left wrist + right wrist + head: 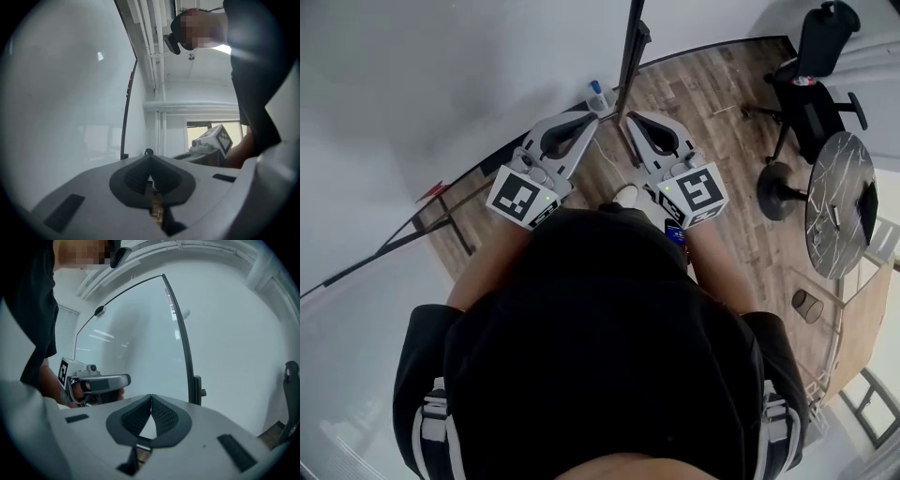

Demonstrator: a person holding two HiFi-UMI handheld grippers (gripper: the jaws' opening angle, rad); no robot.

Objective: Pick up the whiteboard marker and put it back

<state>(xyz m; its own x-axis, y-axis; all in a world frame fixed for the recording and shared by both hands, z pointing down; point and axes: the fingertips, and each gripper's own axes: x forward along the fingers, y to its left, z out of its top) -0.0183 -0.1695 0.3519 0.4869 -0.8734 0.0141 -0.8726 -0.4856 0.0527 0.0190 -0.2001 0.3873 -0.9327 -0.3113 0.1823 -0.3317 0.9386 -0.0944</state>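
Left tool (589, 116), right tool (628, 119): jaws together on both, nothing between. Both held level, side by side, facing whiteboard (431, 84); probably only approach, grasp not started. Whiteboard marker not visible in any view, place unknown.

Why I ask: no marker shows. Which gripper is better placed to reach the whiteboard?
Left, probably: left gripper sits on the whiteboard's side of the black post; right gripper beyond it. Both jaws shut.
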